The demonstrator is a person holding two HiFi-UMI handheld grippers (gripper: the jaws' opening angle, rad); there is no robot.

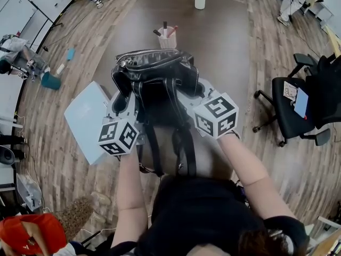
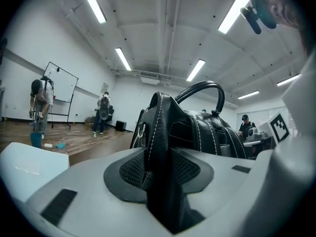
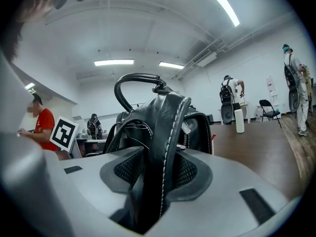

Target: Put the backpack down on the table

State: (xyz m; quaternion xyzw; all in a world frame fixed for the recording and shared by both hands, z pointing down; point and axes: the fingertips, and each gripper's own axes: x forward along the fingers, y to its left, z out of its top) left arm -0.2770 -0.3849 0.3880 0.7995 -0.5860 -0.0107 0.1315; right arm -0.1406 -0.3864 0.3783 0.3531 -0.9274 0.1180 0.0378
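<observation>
The step in hand looked like the last part of the lowering: the backpack (image 1: 154, 81) stood upright over the near end of the table (image 1: 224, 41), between the two grippers, with its top handle up and its long shoulder straps (image 1: 184, 153) hanging over the table edge toward the person. The left gripper (image 1: 125, 101) held the bag at its left side and the right gripper (image 1: 195, 94) at its right side. In the left gripper view the jaws stood narrow, with a thick black stitched fold of the backpack (image 2: 197, 132) filling the gap and touching both pads of the left gripper (image 2: 160, 168). The right gripper view showed the same: the jaws of the right gripper (image 3: 158, 174) were closed on a stitched fold of the backpack (image 3: 148, 117). Whether the base already rested on the wood I could not tell (the bag itself hid its underside). I judged that the next move called for settling the base fully on the table, well before the cup of pens (image 1: 167, 38), then opening both jaws evenly and drawing back so that the folds slip free and the bag does not tip.
</observation>
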